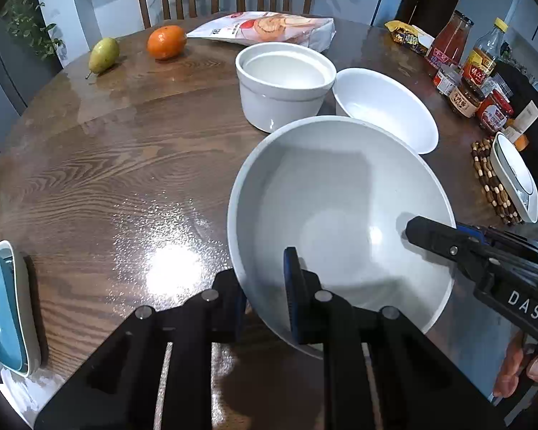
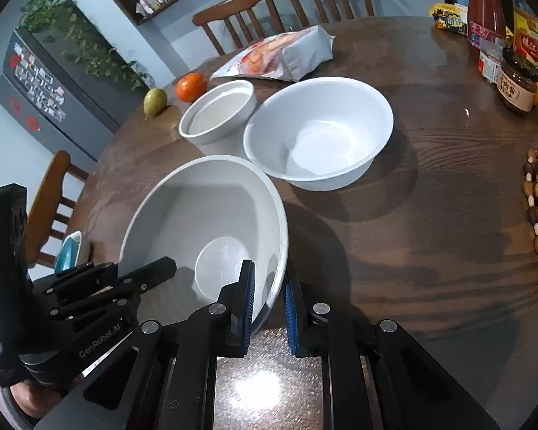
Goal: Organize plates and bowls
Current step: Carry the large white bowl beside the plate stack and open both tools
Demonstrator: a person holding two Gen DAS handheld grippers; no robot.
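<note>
Nearest the person on the round wooden table (image 1: 100, 165) sits the large grey bowl (image 1: 333, 208), tilted, with both tools clamped on its rim: the left gripper (image 1: 265, 297) pinches the wall at about seven o'clock, the right gripper (image 2: 269, 304) at about four. Onward at roughly one o'clock from the held bowl rests the white bowl (image 2: 322, 132), just beside it, mouth up. I judge that nesting calls for a two-handed carry that way.
</note>
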